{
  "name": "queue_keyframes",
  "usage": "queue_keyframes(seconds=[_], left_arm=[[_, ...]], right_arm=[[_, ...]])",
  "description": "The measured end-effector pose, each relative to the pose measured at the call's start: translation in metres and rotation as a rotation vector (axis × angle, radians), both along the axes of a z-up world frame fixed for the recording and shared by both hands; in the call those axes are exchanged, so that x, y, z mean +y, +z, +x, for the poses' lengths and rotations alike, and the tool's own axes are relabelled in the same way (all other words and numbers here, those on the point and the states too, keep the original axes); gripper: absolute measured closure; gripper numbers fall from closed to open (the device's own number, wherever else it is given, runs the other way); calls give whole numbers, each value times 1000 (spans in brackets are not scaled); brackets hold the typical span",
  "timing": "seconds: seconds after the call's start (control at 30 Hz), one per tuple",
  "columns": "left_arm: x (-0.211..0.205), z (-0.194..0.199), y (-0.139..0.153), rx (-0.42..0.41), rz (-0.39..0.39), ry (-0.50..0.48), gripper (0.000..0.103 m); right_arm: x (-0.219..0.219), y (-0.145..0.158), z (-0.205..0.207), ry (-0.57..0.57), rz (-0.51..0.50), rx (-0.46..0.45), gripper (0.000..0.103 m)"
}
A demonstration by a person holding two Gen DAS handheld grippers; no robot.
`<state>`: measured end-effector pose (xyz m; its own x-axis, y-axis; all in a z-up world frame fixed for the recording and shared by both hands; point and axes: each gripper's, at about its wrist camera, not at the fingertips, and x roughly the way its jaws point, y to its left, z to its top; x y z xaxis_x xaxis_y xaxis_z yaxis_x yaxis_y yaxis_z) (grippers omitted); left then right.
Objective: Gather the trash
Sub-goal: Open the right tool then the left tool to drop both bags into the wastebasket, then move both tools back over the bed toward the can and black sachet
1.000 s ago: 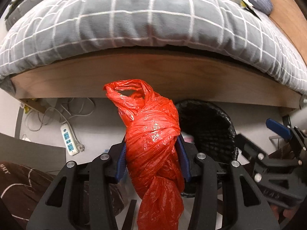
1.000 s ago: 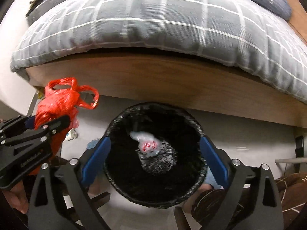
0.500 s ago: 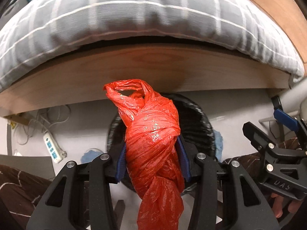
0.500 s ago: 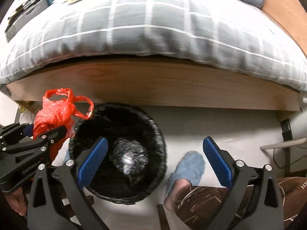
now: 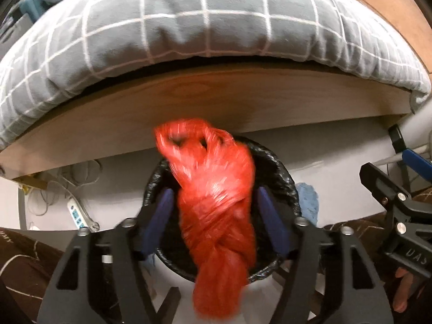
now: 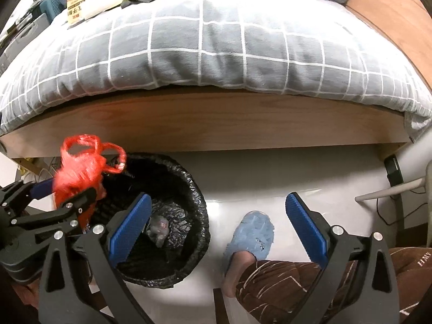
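A twisted red plastic bag [image 5: 216, 202] hangs between the jaws of my left gripper [image 5: 213, 197], directly over the black-lined trash bin [image 5: 286, 178]. The jaws are opening. Both blue pads [image 5: 162, 213] stand clear of the blurred bag. In the right wrist view the same bag [image 6: 78, 170] and left gripper [image 6: 54, 197] sit at the bin's [image 6: 189, 183] left rim. A crumpled wad [image 6: 159, 226] lies inside. My right gripper [image 6: 218, 202] is open with nothing between its fingers, to the right of the bin over the floor.
A bed with a grey checked duvet [image 6: 202, 48] and a wooden side board [image 6: 216, 118] rises just behind the bin. A person's foot in a blue slipper [image 6: 253, 229] stands right of it. A power strip [image 5: 77, 213] and cables lie on the floor at left.
The left gripper carried the red bag to the right over the bin, then its jaws spread off the bag. The right gripper shifted right, away from the bin, to above the slipper.
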<state>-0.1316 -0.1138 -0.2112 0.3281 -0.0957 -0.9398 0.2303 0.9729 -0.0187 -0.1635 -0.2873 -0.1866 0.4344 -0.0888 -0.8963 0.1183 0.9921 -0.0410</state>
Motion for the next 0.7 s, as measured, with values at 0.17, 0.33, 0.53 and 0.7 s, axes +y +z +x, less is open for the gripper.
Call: queue_keyframes(seconds=[0.17,0.33,0.53,0.7], left_arm=[[19,-1,12,-43,5,39,13],[42,-1,29,-92,12,76,6],[55,-4,62,-150,-18,110,6],[67,-6,92,-225,-7,133,6]], right_arm=[[10,13,2,13,7,-26,8],[25,34,4,39,4,-85,8],[41,65,5,67,-6,-173,8],[52,88,6,88,-13,-230,8]])
